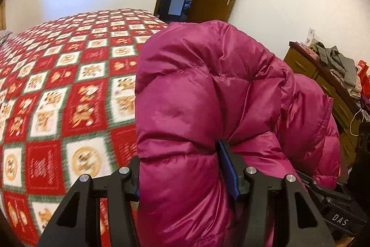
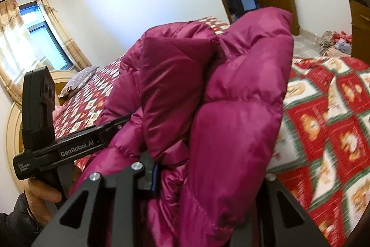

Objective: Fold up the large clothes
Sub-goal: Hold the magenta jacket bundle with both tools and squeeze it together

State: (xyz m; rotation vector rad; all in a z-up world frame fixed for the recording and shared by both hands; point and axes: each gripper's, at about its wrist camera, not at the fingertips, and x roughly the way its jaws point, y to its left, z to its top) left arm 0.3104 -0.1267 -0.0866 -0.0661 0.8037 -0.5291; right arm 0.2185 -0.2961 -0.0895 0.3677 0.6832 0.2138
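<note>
- Black linkage bars of my left gripper fill the bottom of the left wrist view, and a thick roll of the magenta jacket bulges up between the two fingers.
- Left jaws stand about half wide, clamped on that padded fold; the blue pad on one side presses into the fabric, and the other pad is mostly buried under it.
- My right gripper is narrower, closed on a thinner bunch of the jacket; only one blue pad edge shows, the far finger is hidden by cloth.
- Jacket hangs lifted off the bed, draped over and ahead of both jaws, with the loose bulk sagging between my two grips.
- From the right wrist view I see my left gripper reaching into the jacket from the side, a hand around its handle.
- I judge the step as carrying the held edge over to lay a fold onto the quilt.
- To do it well I should keep both grips level with each other, so the edge stays straight and does not twist.
- Puffy, slick fabric will likely spring back, so I should lower it flat on the quilt and let air out before releasing.
- Pulling my hands slightly apart should take out the sag in the middle.
- Dresser beside the bed stays well clear of the jacket.
</note>
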